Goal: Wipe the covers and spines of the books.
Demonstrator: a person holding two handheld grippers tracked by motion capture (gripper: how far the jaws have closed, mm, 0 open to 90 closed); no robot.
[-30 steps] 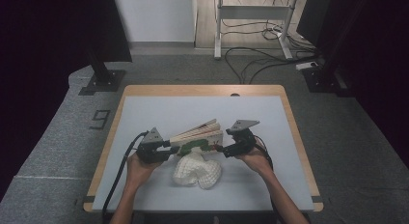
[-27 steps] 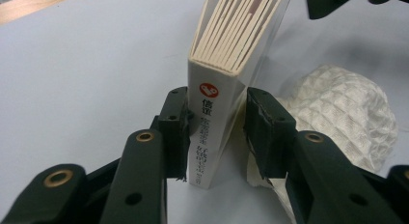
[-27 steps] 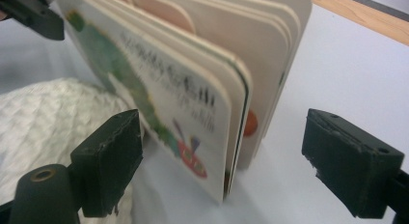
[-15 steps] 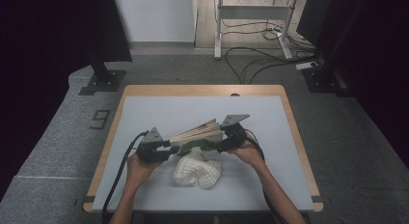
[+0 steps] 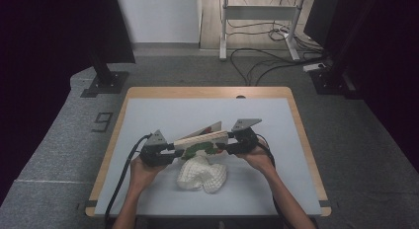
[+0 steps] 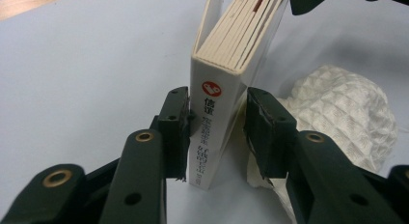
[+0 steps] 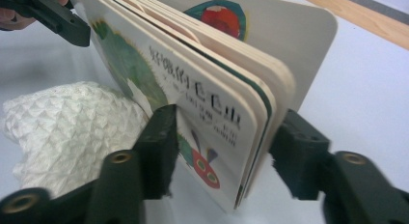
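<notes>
You are holding the board book (image 5: 201, 141) upright above the table (image 5: 148, 110), beside the white cloth (image 5: 202, 173): left gripper (image 6: 217, 132) pinching its spine, right gripper (image 7: 222, 151) just closing around the pages' free edge, gathering them shut.

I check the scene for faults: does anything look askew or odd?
Yes. The book, held up on edge between both hand-held grippers, is splayed: its back cover stands apart from the pages. The cloth lies crumpled beside it.

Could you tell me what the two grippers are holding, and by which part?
A board book: left gripper clamps its spine end, right gripper its open page edge.
</notes>
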